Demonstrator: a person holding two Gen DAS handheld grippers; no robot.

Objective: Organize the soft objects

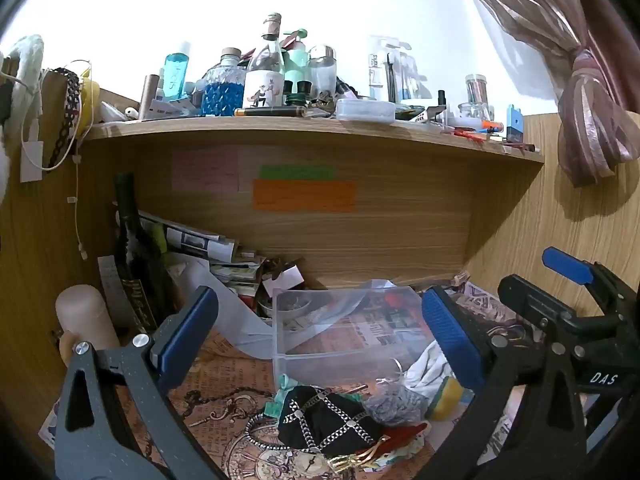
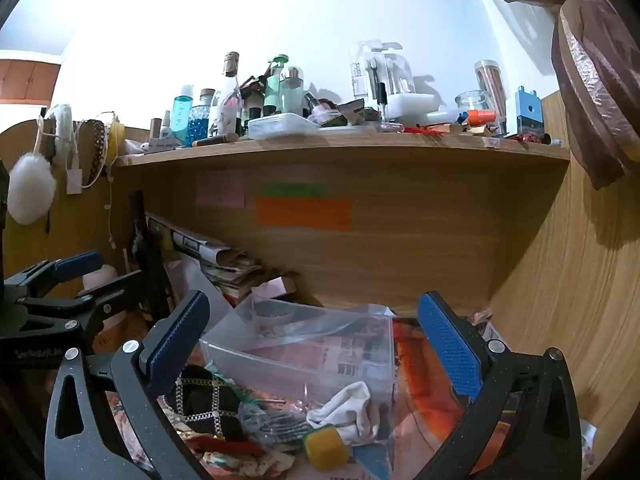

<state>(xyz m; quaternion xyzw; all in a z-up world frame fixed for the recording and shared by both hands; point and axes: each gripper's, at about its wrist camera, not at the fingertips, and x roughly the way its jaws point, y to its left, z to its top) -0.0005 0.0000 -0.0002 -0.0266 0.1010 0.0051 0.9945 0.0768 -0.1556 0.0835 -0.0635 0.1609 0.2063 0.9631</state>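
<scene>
Clear plastic bin [image 2: 304, 344] holds no soft items; left tongs [image 1: 320, 336] and right tongs [image 2: 316, 344] both spread, gripping nothing.

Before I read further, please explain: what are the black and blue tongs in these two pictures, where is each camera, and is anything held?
They are hand-held grippers; a person holds one in each hand, and each carries a camera looking along its fingers. One picture is from the left gripper, the other from the right gripper. Both are open and hold nothing. On the desk lies a clear plastic box, and before it a pile: a black chained pouch, a white cloth, a grey scrunchie and a yellow sponge. The shelf above carries bottles.
</scene>
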